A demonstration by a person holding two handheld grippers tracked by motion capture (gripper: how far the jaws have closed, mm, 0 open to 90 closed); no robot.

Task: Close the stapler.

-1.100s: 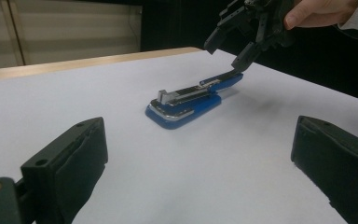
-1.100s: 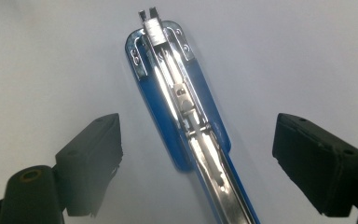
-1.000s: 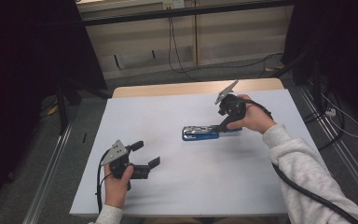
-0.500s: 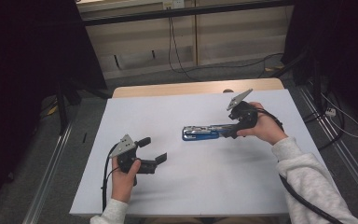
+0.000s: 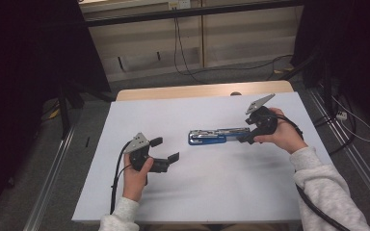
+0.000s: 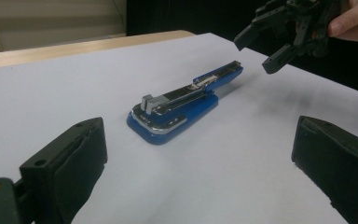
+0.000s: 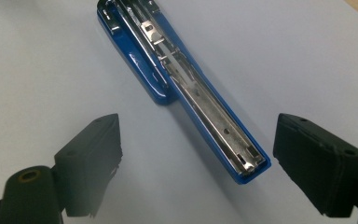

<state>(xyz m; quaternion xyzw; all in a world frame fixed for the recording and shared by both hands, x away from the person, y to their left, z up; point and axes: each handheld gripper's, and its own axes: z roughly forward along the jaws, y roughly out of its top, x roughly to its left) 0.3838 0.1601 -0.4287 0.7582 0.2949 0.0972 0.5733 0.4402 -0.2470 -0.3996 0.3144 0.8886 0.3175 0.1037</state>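
A blue stapler (image 5: 217,135), swung open flat with its metal staple rail up, lies mid-table on the white table top (image 5: 207,192). My right gripper (image 5: 244,135) is open at the stapler's right end, one jaw on either side of the tip without touching it. In the right gripper view the stapler (image 7: 191,88) runs away between the jaws of the right gripper (image 7: 198,144). My left gripper (image 5: 166,149) stands open to the stapler's left, apart from it. The left gripper (image 6: 198,158) faces the stapler (image 6: 182,105), and beyond that hangs the right gripper (image 6: 254,55).
A wooden strip (image 5: 197,90) borders the table's far edge. Cables (image 5: 120,178) trail from both grippers toward the near edge. Dark curtains and metal floor rails (image 5: 53,163) flank the table.
My right gripper has moved right and down, from over the stapler to its right end. The left gripper has shifted forward and right, toward the stapler. The stapler has not moved.
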